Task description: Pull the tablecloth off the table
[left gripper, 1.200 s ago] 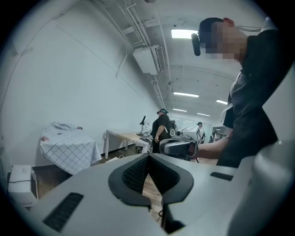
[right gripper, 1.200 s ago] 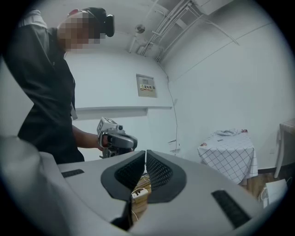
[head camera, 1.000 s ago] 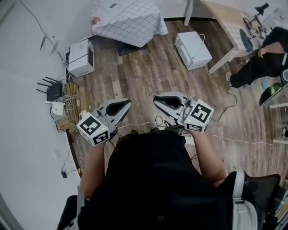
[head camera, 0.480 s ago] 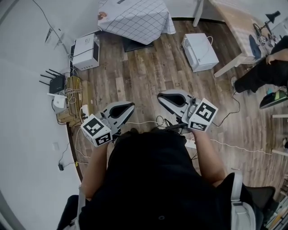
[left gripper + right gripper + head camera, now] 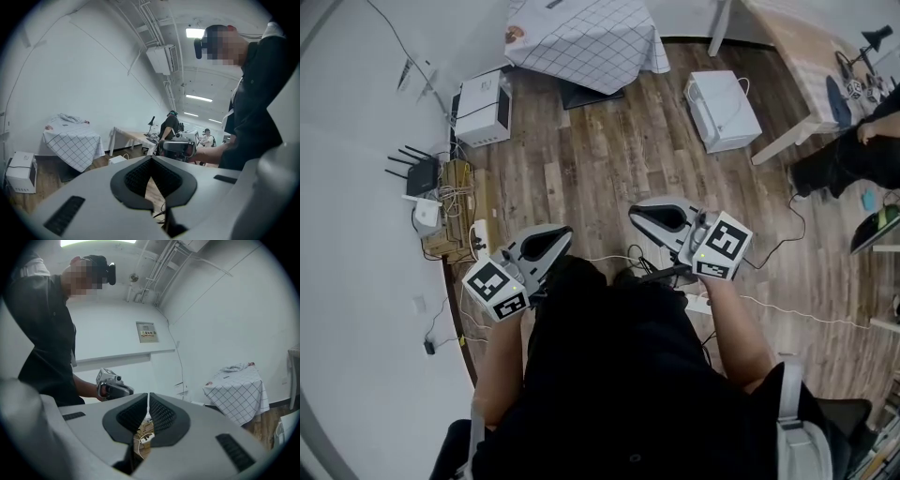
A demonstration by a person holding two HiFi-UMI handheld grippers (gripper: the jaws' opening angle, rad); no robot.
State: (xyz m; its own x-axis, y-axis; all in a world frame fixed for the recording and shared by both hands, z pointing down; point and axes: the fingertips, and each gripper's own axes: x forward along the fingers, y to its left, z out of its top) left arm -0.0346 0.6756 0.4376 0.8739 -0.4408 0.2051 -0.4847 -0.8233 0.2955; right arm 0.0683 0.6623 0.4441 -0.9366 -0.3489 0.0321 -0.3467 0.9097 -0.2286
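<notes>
Left claw (image 5: pixel 551 240) and right claw (image 5: pixel 652 216) are both sitting closed, pads meeting, empty. They are hovering side by side over the wood floor (image 5: pixel 600 169), just in front of the person's torso. The checked tablecloth (image 5: pixel 581 37) is draping over its surface by the far wall, hiding it, well apart from both claws. 2 boxes are flanking it: left white box (image 5: pixel 481 108), right white box (image 5: pixel 724 109).
</notes>
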